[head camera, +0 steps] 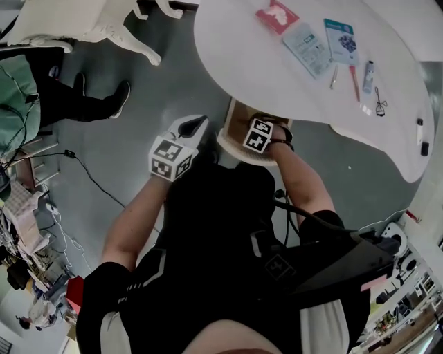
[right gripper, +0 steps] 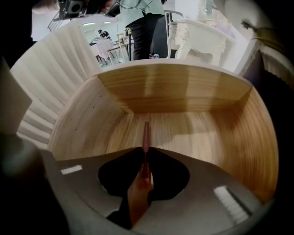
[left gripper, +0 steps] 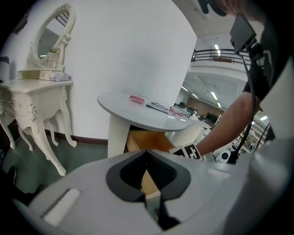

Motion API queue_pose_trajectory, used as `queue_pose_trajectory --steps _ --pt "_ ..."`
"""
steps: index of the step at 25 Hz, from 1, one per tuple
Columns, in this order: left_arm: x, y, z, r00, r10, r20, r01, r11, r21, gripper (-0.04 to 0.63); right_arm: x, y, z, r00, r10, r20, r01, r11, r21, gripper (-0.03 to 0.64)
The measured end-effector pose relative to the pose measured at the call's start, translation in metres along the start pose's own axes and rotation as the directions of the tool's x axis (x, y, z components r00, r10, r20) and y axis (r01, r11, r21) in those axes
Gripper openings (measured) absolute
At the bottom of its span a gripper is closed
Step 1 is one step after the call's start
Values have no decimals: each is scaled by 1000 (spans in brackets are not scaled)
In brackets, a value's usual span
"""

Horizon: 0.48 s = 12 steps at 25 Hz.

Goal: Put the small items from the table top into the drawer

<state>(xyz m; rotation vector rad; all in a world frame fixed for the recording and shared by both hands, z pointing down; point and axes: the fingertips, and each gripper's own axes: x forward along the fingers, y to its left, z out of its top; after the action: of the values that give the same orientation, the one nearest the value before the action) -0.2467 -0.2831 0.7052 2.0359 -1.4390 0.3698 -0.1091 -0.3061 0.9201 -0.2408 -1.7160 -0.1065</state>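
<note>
Wooden open drawer (right gripper: 183, 92) sits directly below right gripper (right gripper: 146, 151); its jaws pinch slim reddish-brown stick (right gripper: 145, 131), long axis pointing ahead toward drawer's back wall, tip near the floor; left gripper (left gripper: 147, 153) pressed together, empty, farther off; release likely next.

I see a dark red slim stick (right gripper: 145, 133) against the honey-toned, striped wood grain of the drawer (right gripper: 193, 124); the table (head camera: 242, 62) is white, its packet (head camera: 277, 15) pink-red.
</note>
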Motion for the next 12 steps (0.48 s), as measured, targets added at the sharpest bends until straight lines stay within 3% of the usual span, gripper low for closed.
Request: queue_pose_trajectory --steps 12 --pt "-11 -1 1 999 39 9 -39 999 -11 0 8 1 1 1000 17 -6 -17 999 43 72"
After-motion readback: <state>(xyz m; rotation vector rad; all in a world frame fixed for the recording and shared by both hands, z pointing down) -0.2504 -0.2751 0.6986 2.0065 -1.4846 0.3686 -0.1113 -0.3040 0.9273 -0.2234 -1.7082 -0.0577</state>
